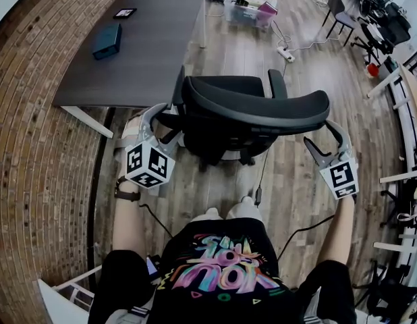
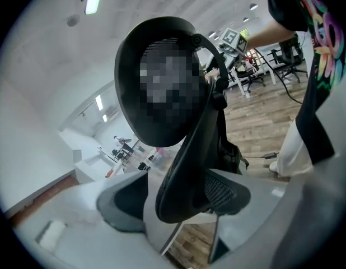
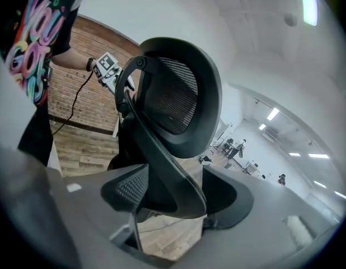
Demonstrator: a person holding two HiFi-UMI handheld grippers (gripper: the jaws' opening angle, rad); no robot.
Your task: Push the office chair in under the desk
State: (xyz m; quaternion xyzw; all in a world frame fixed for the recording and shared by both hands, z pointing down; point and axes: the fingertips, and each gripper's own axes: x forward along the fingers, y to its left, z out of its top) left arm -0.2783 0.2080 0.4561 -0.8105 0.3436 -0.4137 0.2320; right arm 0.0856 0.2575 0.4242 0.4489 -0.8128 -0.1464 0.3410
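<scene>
head view, and the office chair (image 1: 252, 110) stands mid-frame on the wood floor (image 1: 289, 201), its backrest (image 1: 262, 105) towards the person and its seat towards the dark desk (image 1: 148, 52) in the upper left. the chair sits just off the desk's near edge, not under it. the left gripper (image 1: 158, 123) is at the left end of the backrest, the right gripper (image 1: 324, 140) at the right end, one on each side. in the left gripper view the jaws are pinched onto the backrest's black rim, which fills the space between the pads (image 2: 229, 190). the right gripper view shows the same: jaws closed in on the curved rim. up on the desk lies a blue case (image 1: 107, 40), and the brick wall (image 1: 33, 147) runs down the left of the frame.
</scene>
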